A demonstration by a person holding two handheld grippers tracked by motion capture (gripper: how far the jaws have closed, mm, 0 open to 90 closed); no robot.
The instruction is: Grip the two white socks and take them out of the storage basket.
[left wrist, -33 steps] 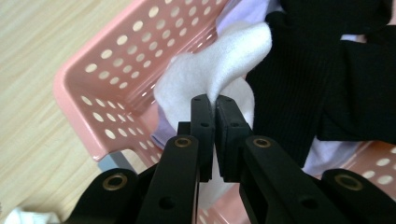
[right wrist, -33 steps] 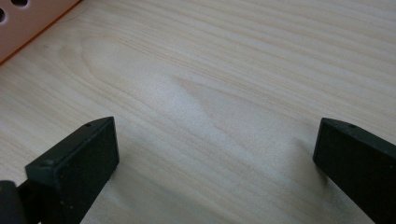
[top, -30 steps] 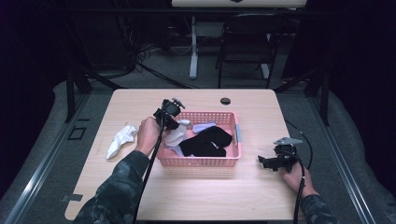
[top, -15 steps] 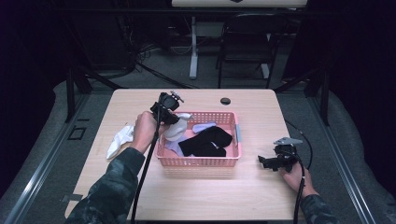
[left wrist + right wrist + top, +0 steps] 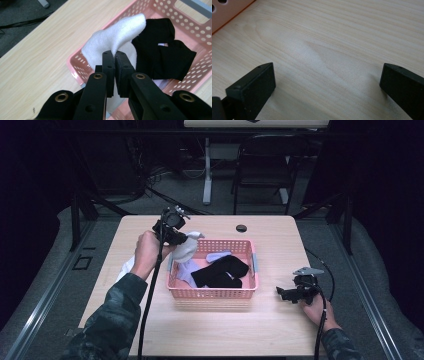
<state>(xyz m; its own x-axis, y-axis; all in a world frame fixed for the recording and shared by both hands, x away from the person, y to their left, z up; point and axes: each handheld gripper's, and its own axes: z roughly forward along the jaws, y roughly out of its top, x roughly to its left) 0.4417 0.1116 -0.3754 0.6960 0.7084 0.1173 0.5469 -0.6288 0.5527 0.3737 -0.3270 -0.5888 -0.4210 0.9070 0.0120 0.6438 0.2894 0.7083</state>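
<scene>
Nearest me, a light wooden table [image 5: 220, 330] with pale grain carries everything. At its right edge the right gripper [image 5: 285, 293] rests low on the bare wood, jaws spread wide with nothing between them. Toward the middle sits a pink perforated basket [image 5: 212, 293] holding black socks [image 5: 220, 271] and a pale lilac piece. Over the basket's left end the left gripper [image 5: 186, 238] is raised, jaws pressed together, pinching a white sock [image 5: 117, 42] that droops onto the rim. Another white cloth [image 5: 125, 268] lies on the table left of the basket, possibly a sock too. Farther off, a small black disc [image 5: 241, 228] lies on the tabletop; beyond, a dark room with grey floor, cables and a black chair [image 5: 265, 170].
</scene>
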